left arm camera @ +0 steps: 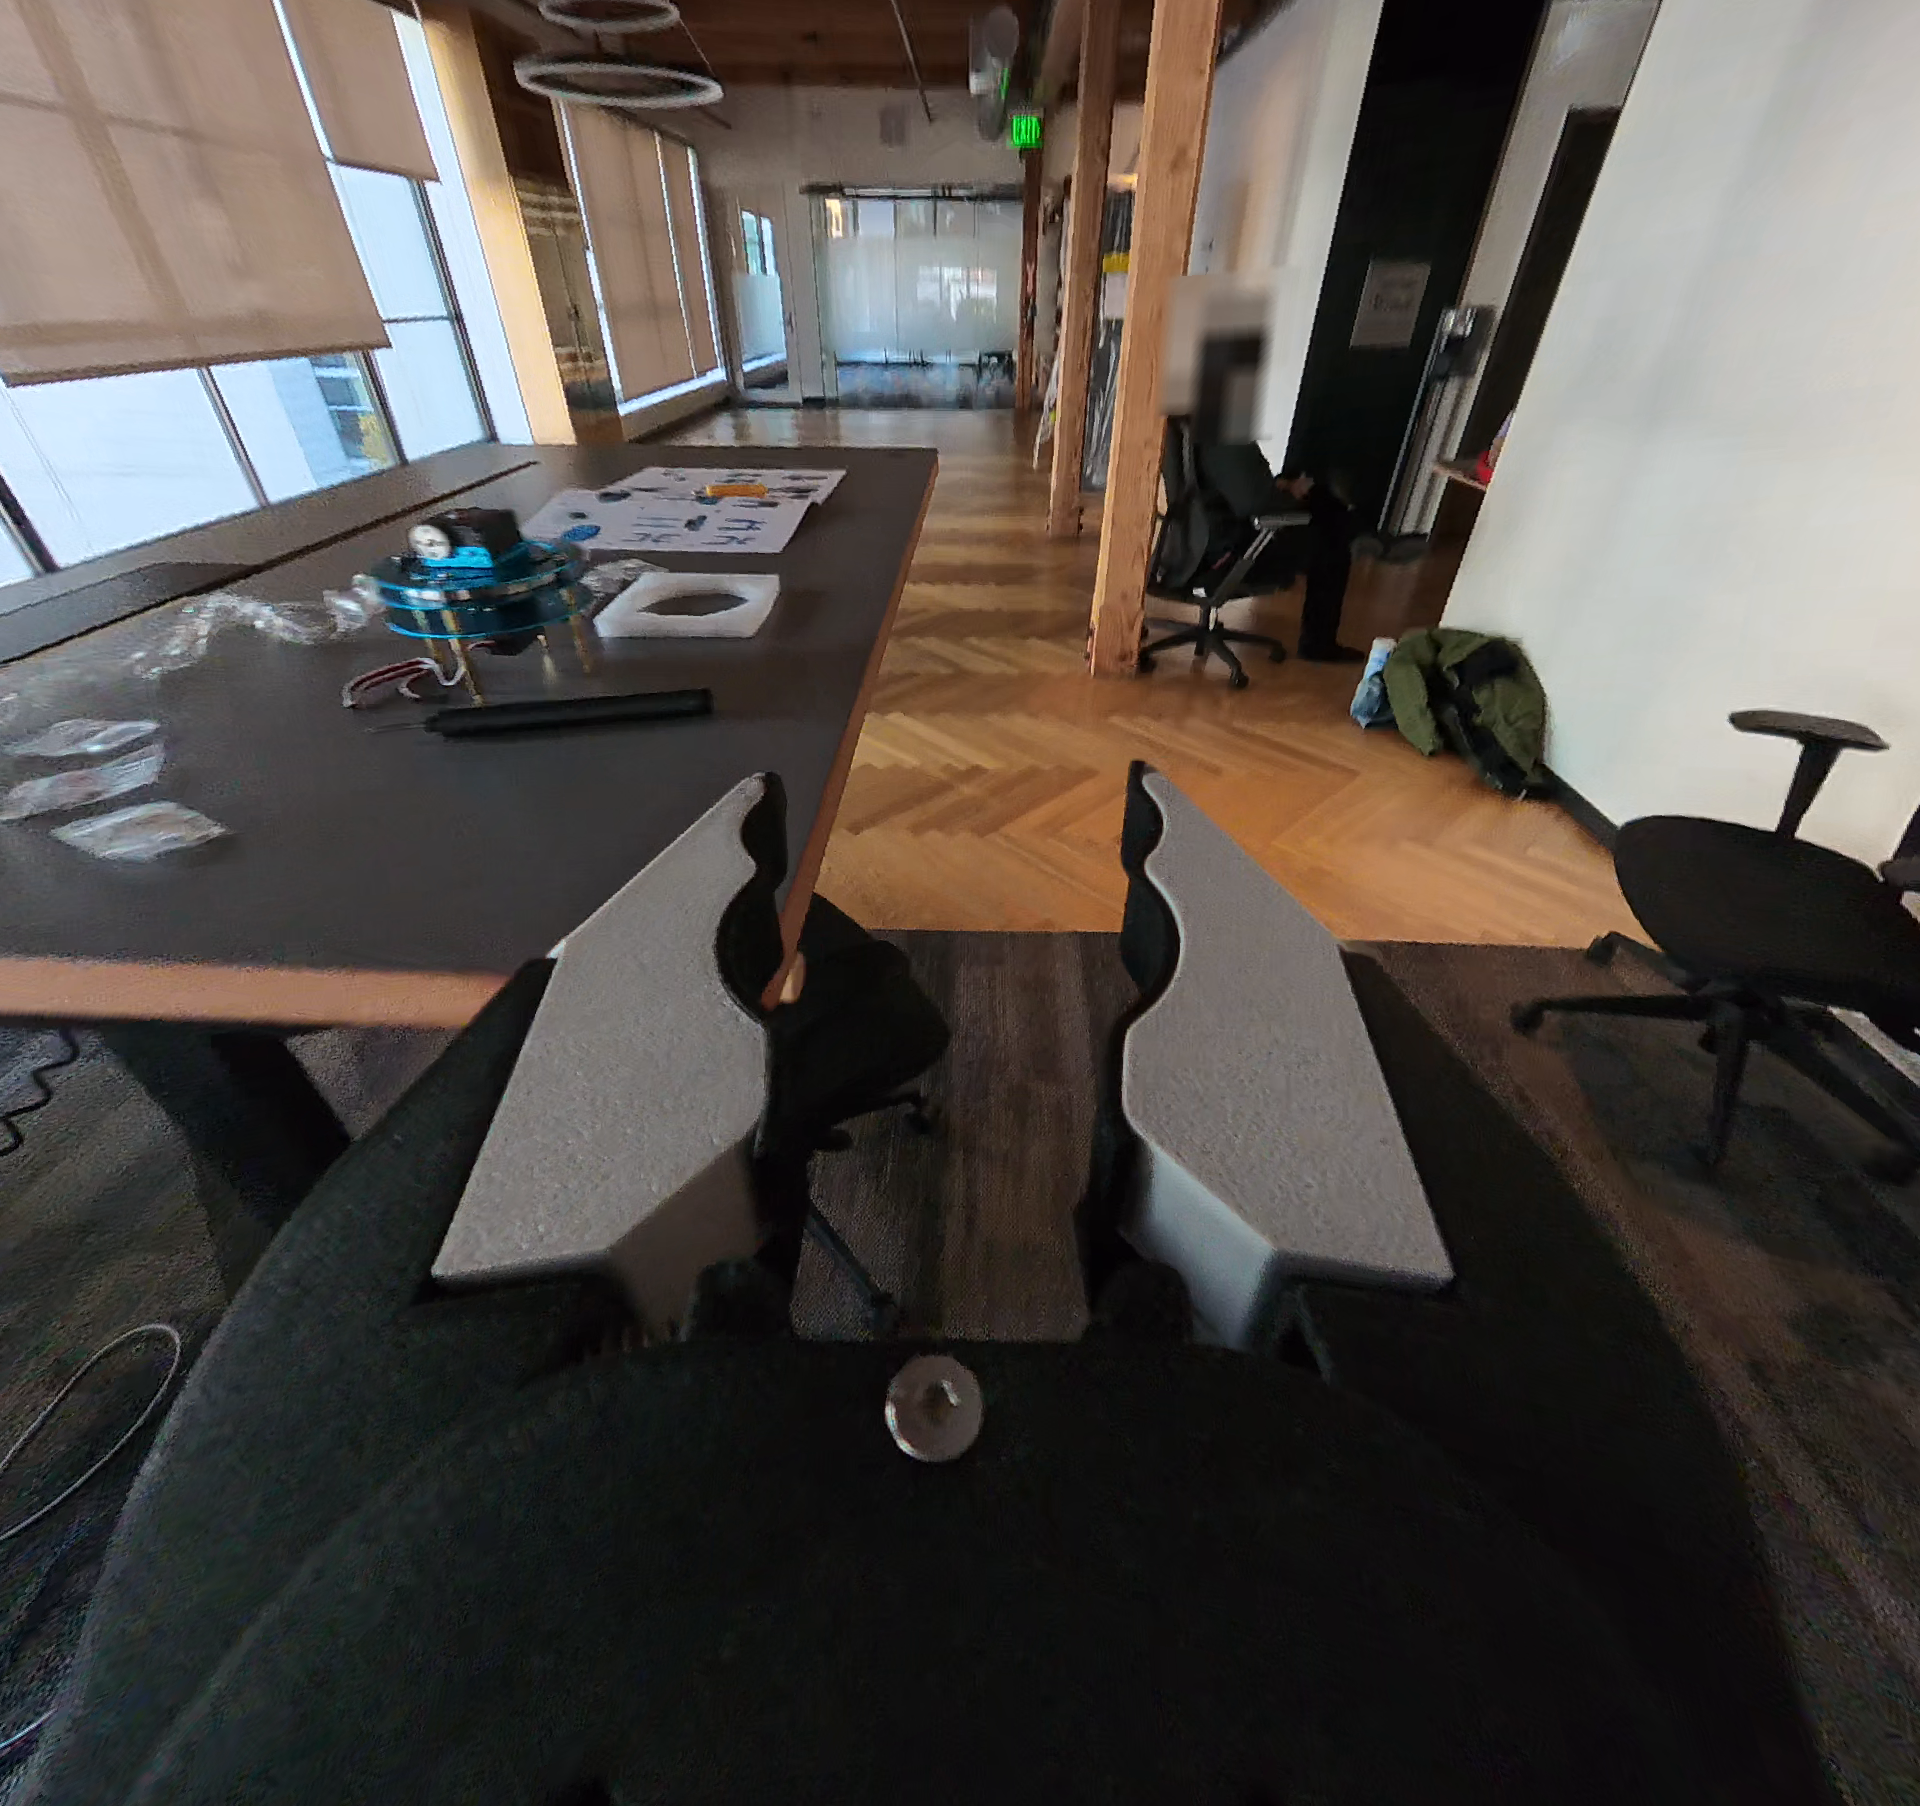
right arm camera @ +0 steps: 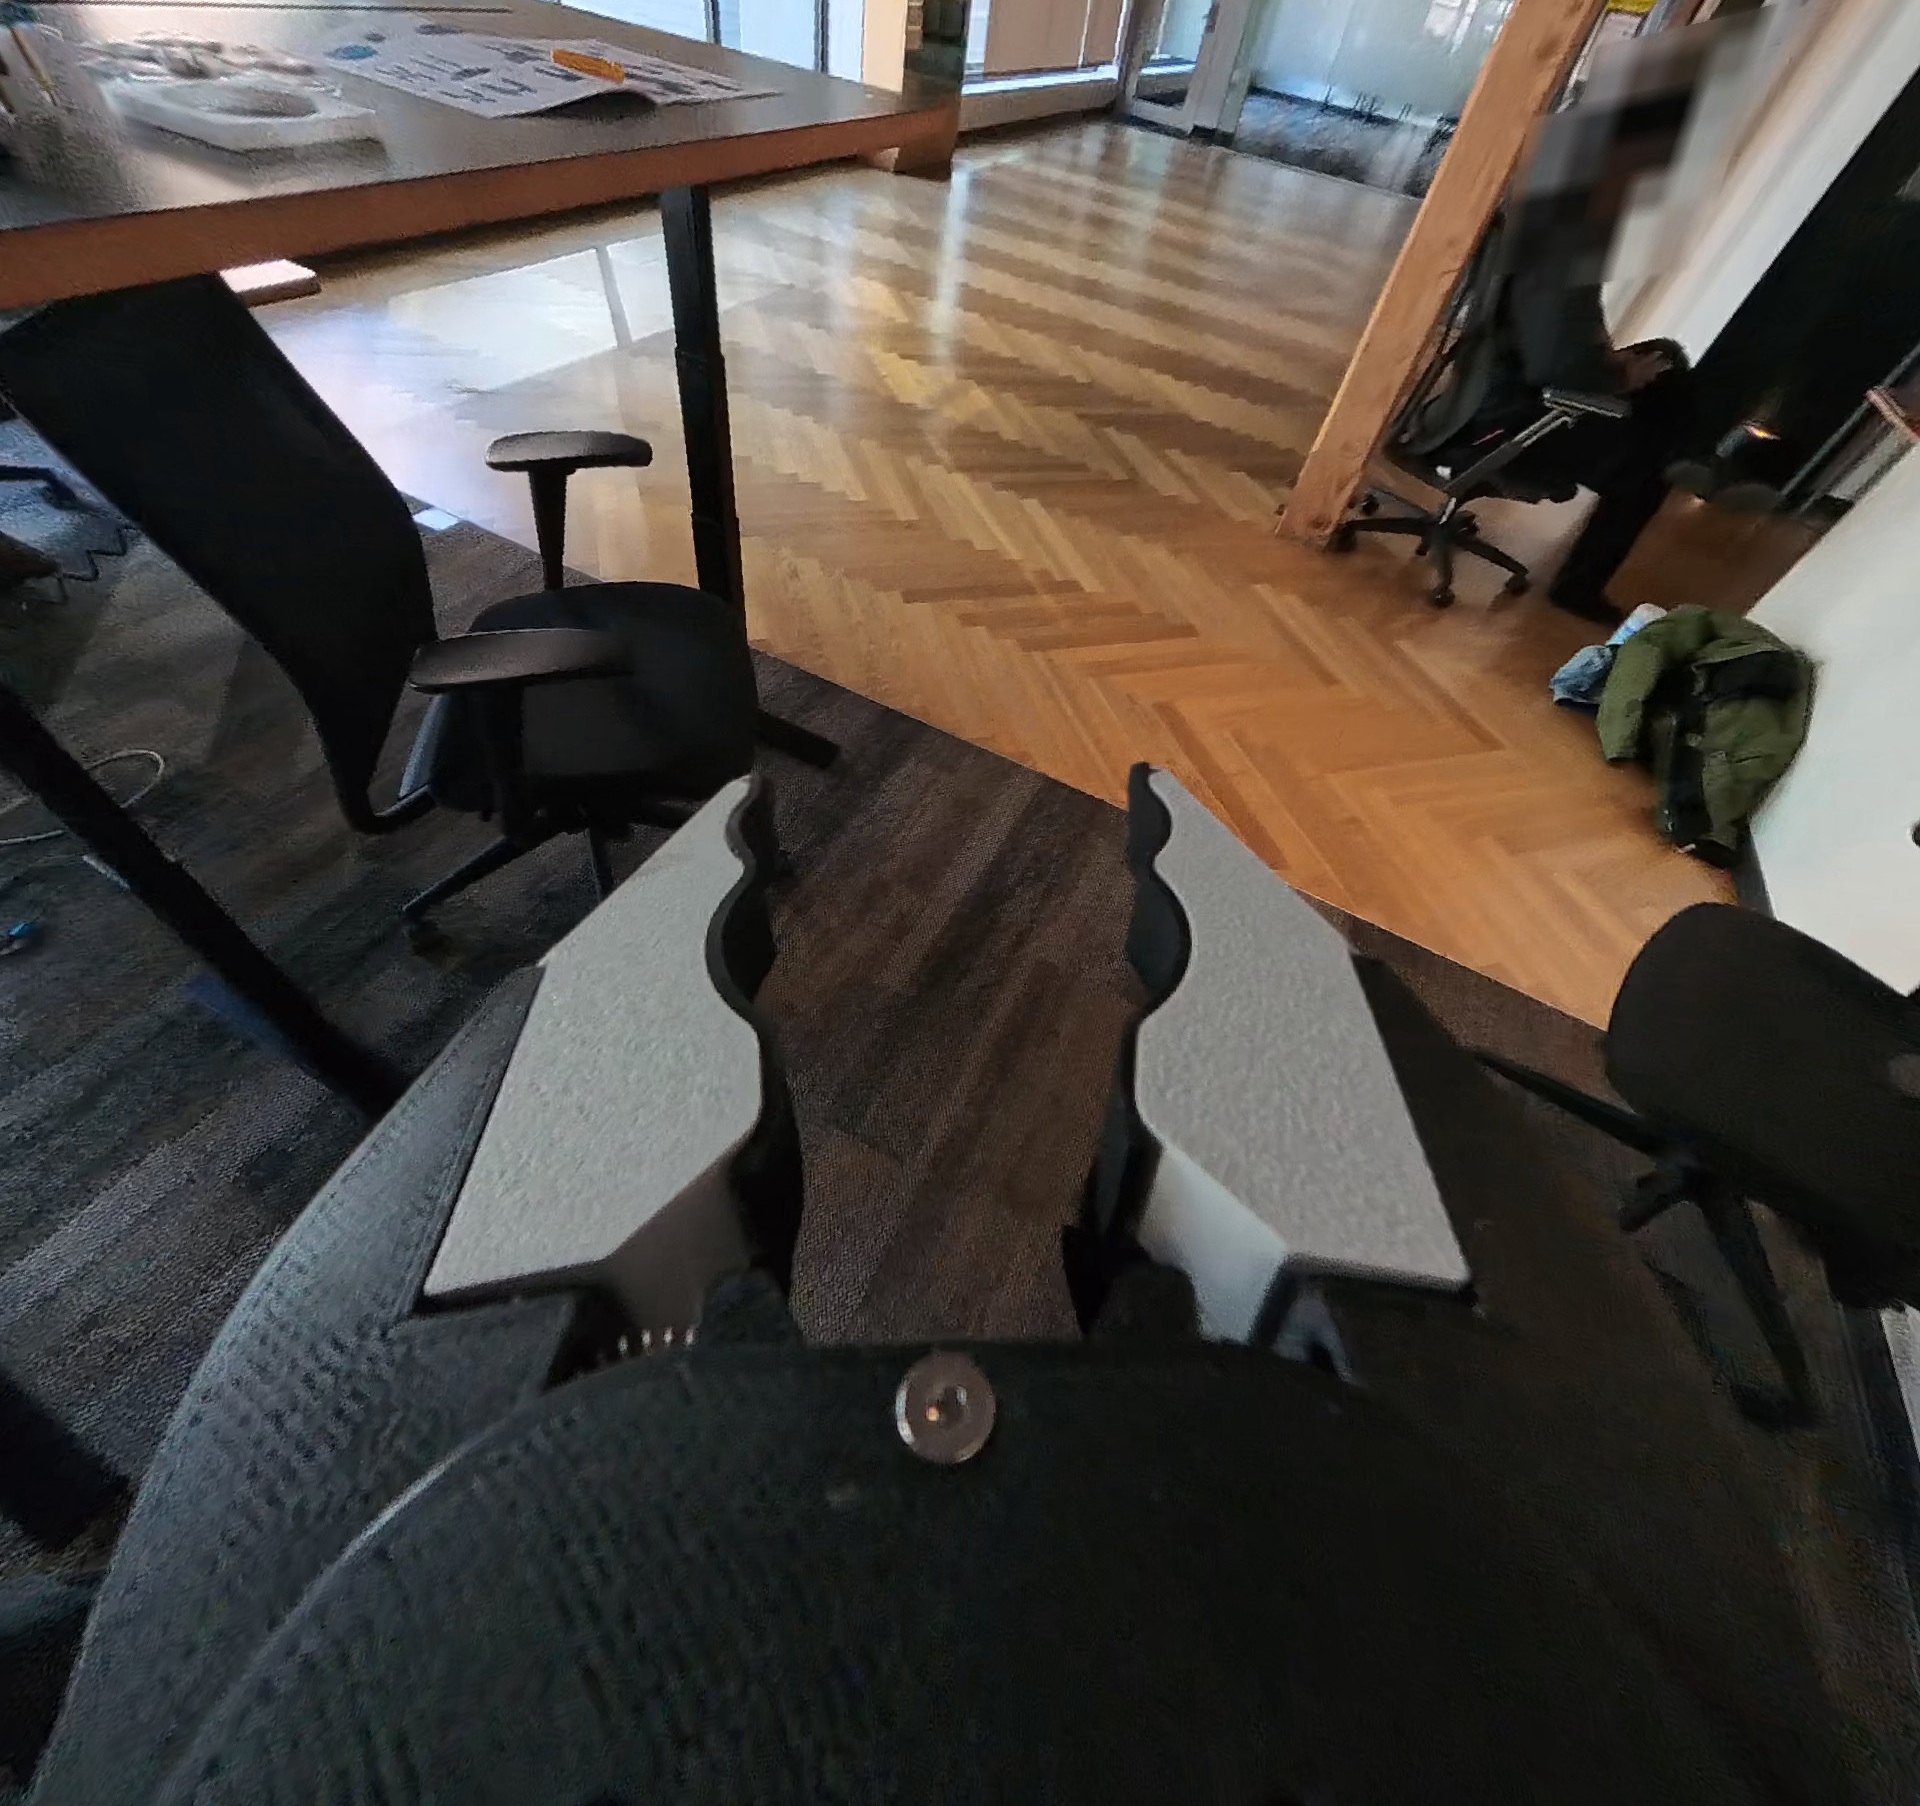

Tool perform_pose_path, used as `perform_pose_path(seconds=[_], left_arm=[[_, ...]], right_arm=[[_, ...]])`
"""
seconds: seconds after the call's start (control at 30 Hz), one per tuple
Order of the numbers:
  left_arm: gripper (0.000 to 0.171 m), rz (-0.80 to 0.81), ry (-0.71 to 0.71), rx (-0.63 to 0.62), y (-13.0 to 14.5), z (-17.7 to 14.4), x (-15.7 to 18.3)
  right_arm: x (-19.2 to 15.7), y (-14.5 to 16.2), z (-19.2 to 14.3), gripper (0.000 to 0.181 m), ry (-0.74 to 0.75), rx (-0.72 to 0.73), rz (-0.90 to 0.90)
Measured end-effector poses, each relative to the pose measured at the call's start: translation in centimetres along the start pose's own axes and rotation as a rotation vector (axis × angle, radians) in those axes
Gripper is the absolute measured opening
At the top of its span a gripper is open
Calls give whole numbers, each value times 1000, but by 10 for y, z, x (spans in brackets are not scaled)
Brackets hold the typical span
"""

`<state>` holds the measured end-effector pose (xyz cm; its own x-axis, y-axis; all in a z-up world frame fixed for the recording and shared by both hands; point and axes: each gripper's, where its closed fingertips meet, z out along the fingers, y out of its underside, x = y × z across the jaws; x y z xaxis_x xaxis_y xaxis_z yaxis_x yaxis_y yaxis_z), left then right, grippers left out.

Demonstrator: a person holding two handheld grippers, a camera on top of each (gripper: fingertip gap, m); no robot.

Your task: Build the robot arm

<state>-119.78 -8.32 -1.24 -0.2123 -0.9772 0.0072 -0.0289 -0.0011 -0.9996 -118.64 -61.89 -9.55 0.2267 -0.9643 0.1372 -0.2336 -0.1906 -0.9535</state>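
My left gripper (left arm camera: 951,800) is open and empty, held in the air beside the near right corner of a dark table (left arm camera: 436,873). On the table stand a round blue layered robot kit (left arm camera: 478,582), a black screwdriver (left arm camera: 571,712), a white foam frame (left arm camera: 691,603), printed sheets (left arm camera: 686,509) and several clear plastic bags (left arm camera: 99,780). My right gripper (right arm camera: 951,800) is open and empty, lower down, over grey carpet (right arm camera: 935,977) next to a black office chair (right arm camera: 561,686). The table top (right arm camera: 468,156) shows in that view at the upper left.
A herringbone wood floor (left arm camera: 1039,748) runs ahead. A wooden post (left arm camera: 1153,302) stands at the right, with a person seated on a chair (left arm camera: 1226,551) behind it. A green jacket (left arm camera: 1455,696) lies by the white wall. Another black chair (left arm camera: 1766,925) stands at the right. Across from one pair of fingers to the other is roughly 55 cm.
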Motion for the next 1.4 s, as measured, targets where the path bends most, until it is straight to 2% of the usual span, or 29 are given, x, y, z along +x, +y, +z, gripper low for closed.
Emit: perform_pose_path(seconds=[0.17,0.3,0.37,0.5,0.57,0.67,0.77,0.87,0.97,1.1,1.27,1.4], left_arm=[[62,-15,30,-9,1,106,1],[54,-100,123,91,-2,205,6],[55,-114,107,57,2,257,-3],[53,-66,94,78,-12,343,-17],[53,-40,56,52,-12,384,-29],[54,-41,-19,35,-7,439,-49],[53,-68,-112,51,-6,483,-66],[50,-49,-275,61,-12,510,-86],[53,-22,-392,20,-23,528,-97],[55,16,-616,-17,-26,521,-120],[53,-66,-714,-71,-26,510,-152],[54,-50,-858,-198,-48,495,-211]], right_arm=[[17,-48,109,63,-25,15,-13],[51,-79,190,50,-8,103,-11],[82,-82,225,49,58,104,-13],[129,-77,289,47,85,39,-28],[159,-69,322,46,125,-28,-36],[202,-71,382,40,151,-35,-34],[234,-90,467,38,80,17,-10],[246,-126,570,35,-45,67,-19],[225,-169,669,35,-224,81,-86],[172,-214,788,35,-416,50,-229],[57,-275,888,35,-705,43,-336],[-38,-319,950,37,-879,-88,-407]])
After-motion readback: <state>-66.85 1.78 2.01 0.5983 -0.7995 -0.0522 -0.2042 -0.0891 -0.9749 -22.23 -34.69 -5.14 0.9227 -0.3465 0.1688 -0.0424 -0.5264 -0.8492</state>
